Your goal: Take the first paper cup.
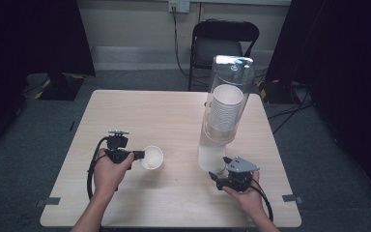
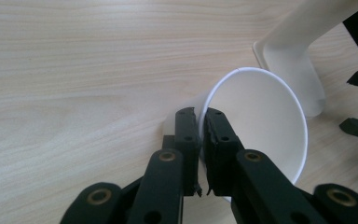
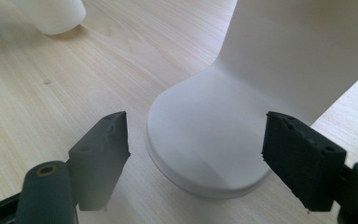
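My left hand-held gripper [image 2: 200, 140] pinches the rim of a plain white paper cup [image 2: 261, 126], tipped over the desk [image 2: 74, 70]. My right hand-held gripper [image 3: 196, 154] gapes empty before the dispenser's white base [image 3: 205, 154].

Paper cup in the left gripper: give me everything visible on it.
The paper cup is plain white, with a thin rolled rim and a bare inside; nothing shows in it. In the left gripper view it lies tilted, its mouth turned toward the camera, low over the wooden table. The left gripper is shut on its wall at the rim, one jaw inside and one outside. It sits left of the cup dispenser, apart from it. Whether it touches the table is unclear.
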Demonstrator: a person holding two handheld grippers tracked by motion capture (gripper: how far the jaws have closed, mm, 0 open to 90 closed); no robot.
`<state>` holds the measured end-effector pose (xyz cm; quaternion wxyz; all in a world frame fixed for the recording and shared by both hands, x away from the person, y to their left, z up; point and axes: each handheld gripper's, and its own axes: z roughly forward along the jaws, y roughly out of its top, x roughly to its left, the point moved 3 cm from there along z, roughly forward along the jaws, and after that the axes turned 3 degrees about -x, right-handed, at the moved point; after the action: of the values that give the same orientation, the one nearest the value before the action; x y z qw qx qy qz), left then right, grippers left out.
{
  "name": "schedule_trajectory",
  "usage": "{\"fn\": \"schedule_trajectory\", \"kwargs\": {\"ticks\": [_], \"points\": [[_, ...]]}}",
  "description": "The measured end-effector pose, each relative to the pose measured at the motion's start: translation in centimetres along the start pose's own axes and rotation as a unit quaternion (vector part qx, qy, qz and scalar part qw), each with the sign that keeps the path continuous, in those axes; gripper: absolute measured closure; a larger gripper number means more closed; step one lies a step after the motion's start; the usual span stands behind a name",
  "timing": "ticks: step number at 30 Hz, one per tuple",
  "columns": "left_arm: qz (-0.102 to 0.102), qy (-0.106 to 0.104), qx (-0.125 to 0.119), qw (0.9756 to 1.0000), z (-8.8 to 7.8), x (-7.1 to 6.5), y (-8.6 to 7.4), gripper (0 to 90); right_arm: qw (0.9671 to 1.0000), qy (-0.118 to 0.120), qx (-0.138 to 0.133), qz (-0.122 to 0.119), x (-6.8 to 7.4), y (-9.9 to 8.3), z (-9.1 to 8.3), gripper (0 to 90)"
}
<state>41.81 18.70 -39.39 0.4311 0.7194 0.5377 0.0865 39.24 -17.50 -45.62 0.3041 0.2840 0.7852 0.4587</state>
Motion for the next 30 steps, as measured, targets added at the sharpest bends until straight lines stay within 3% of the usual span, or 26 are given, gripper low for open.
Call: {"fn": "schedule_trajectory", "kwargs": {"ticks": [6, 10, 12, 15, 17, 24, 26, 30], "points": [[-0.003, -0.002, -0.012, 0.9999, 0.0, 0.4, 0.0, 78.0, 0.9998, -0.014, -0.004, 0.009, -0.6, 0.0, -0.2, 21.9], [0.006, -0.02, -0.032, 0.9993, -0.4, 0.5, 0.0, 65.1, 0.9994, -0.023, -0.011, 0.021, -1.1, 0.0, -0.4, 22.0], [0.021, -0.024, -0.041, 0.9986, -0.7, 0.5, -0.2, 58.5, 0.9991, -0.03, -0.013, 0.027, -1.3, 0.0, -0.5, 22.0], [0.044, -0.048, -0.062, 0.996, -1.3, 0.5, -0.5, 48.8, 0.9989, -0.036, -0.011, 0.028, -1.7, 0.1, -0.5, 22.0], [0.056, -0.071, -0.077, 0.9929, -1.9, 0.4, -0.8, 44.4, 0.9986, -0.039, -0.012, 0.033, -1.9, 0.3, -0.5, 22.0], [0.105, -0.093, -0.111, 0.9838, -4.0, 0.5, -2.7, 36.3, 0.998, -0.042, -0.019, 0.043, -2.3, 0.9, -0.5, 22.4], [0.118, -0.092, -0.109, 0.9828, -4.2, 0.9, -3.5, 34.5, 0.998, -0.042, -0.014, 0.044, -2.4, 1.0, -0.6, 22.3], [0.141, -0.075, -0.076, 0.9842, -3.3, 2.0, -5.7, 32.2, 0.9983, -0.044, -0.008, 0.038, -2.4, 1.4, -0.6, 22.3]]}}
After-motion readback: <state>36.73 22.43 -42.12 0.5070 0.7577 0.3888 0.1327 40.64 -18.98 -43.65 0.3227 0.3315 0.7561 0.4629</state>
